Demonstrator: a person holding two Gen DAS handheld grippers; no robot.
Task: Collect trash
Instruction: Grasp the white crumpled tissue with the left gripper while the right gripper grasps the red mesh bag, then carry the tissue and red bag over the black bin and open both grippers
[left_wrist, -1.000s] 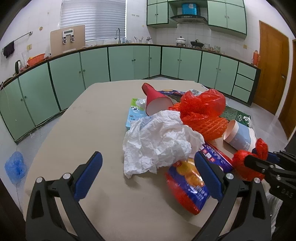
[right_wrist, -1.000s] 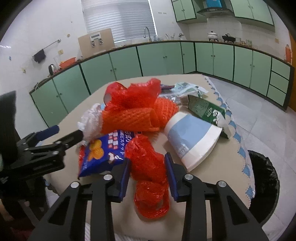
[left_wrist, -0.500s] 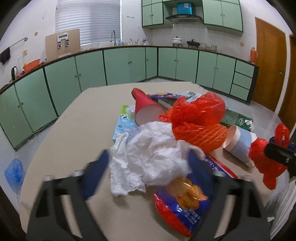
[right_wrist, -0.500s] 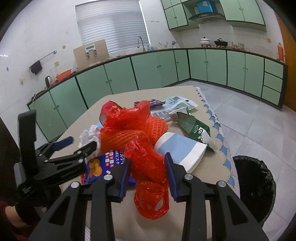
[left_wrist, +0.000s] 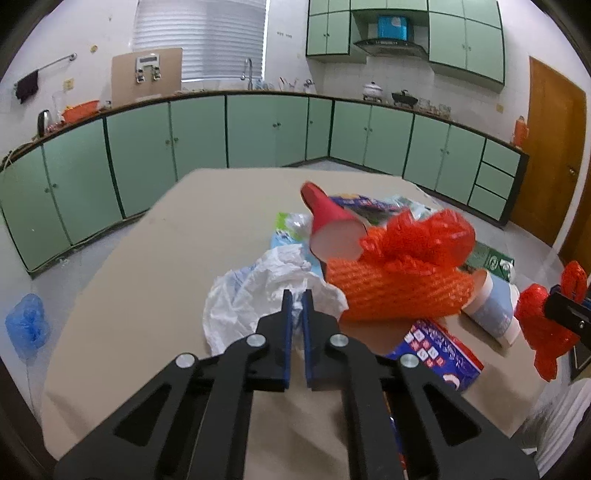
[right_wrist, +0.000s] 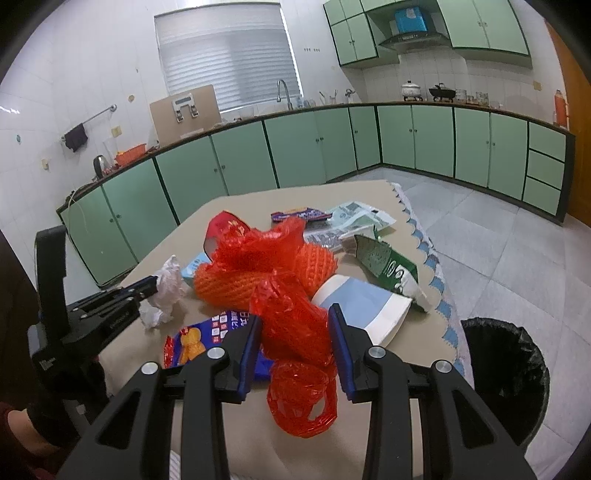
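Two hand-held grippers work over a beige desk (left_wrist: 155, 258) strewn with trash in a kitchen lined with green cabinets (left_wrist: 266, 129). Left gripper (left_wrist: 296, 295) has its blue pads clenched on a crumpled white plastic bag (left_wrist: 258, 284), which lies at the near left edge of the pile; in the right wrist view the same bag (right_wrist: 164, 291) bunches at that gripper's tip. Right gripper (right_wrist: 295, 314) is grasping a crumpled red plastic bag (right_wrist: 291, 321) between its blue pads, with a loop of the bag hanging below them above the near desk edge.

Behind both, in the middle of the desk, an orange foam fruit net (left_wrist: 399, 291) sits under more red plastic (left_wrist: 424, 236). A red paper cup (left_wrist: 328, 221) lies on its side just beyond it. A blue and white paper cup (right_wrist: 362, 310) lies to the right of the net, and a blue snack packet (right_wrist: 207, 336) lies flat near the front. A torn green packet (right_wrist: 388, 262) lies toward the right edge. A black-lined trash bin (right_wrist: 506, 373) stands on the tiled floor to the right of the desk.
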